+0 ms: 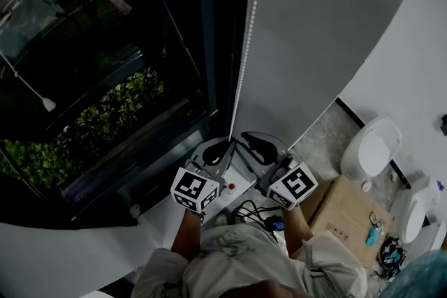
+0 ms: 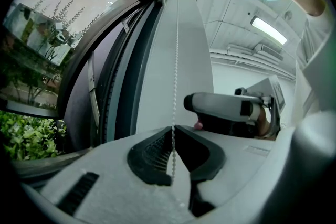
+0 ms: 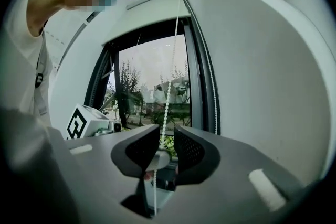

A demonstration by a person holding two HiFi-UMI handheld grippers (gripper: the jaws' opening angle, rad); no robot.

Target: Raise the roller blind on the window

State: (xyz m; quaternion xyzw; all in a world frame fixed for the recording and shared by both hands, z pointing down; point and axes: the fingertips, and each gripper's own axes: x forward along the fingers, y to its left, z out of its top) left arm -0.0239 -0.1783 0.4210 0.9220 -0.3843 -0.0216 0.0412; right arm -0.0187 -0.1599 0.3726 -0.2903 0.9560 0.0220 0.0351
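Daylit window [image 3: 152,86]; pale roller blind [image 3: 142,16] seemingly raised high (white bead chain [image 3: 167,97]).

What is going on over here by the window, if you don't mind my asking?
A person is working the bead chain beside the window. The left tool is shut on the chain; the right tool has its jaws apart, with the chain running loose between them.
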